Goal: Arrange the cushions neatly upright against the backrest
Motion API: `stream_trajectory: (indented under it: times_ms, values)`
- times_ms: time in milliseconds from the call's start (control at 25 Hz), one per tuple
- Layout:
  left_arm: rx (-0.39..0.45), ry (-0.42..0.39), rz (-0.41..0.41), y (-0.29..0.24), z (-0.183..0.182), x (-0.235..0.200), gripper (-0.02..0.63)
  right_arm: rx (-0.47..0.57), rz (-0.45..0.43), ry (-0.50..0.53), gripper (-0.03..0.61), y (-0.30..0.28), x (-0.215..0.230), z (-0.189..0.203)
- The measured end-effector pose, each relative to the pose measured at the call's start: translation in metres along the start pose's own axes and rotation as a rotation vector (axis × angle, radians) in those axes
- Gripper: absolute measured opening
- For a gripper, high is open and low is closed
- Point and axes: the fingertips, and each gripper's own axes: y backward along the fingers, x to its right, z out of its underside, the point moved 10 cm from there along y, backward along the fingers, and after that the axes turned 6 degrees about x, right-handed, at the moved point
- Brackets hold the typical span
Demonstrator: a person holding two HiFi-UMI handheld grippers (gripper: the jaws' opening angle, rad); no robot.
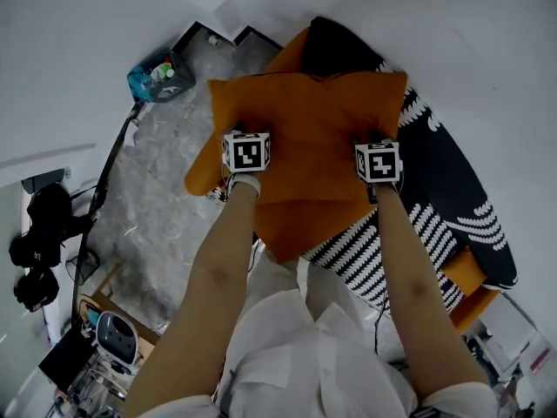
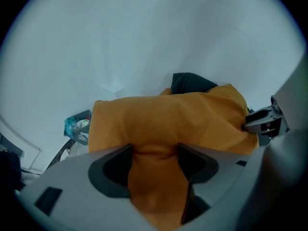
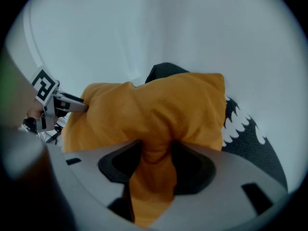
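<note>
Here: left hand-held gripper, right hand-held gripper pinch orange cushion (black-white textile beside).

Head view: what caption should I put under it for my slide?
Left gripper and right gripper pinch an orange cushion above a black-and-white cushion.

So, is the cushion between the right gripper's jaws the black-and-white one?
No: the right gripper has the orange cushion between its jaws; the black-and-white cushion lies beyond.
</note>
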Motion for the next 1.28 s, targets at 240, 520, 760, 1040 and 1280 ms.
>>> stream_trajectory:
  times_ms: [240, 520, 760, 1040, 1280]
  values:
    - [-0.033, -0.014, -0.035, -0.005, -0.006, 0.008, 0.236, -0.011, 0.018, -0.016, 0.154, -0.006, 0.000, 0.000]
    - [0.012, -0.006, -0.058, 0.019, -0.005, 0.014, 0.105, 0.016, 0.028, -0.002, 0.057, 0.012, -0.011, -0.003]
    - [0.038, -0.002, -0.050, 0.047, -0.012, 0.019, 0.024, 0.094, 0.029, -0.067, 0.018, 0.043, -0.016, -0.002]
    - [0.127, 0.008, 0.004, 0.094, -0.013, 0.038, 0.021, 0.190, 0.019, -0.154, 0.016, 0.090, -0.012, 0.021]
    - [0.179, -0.038, 0.066, 0.127, -0.013, 0.082, 0.021, 0.276, 0.068, -0.266, 0.015, 0.145, 0.004, 0.064]
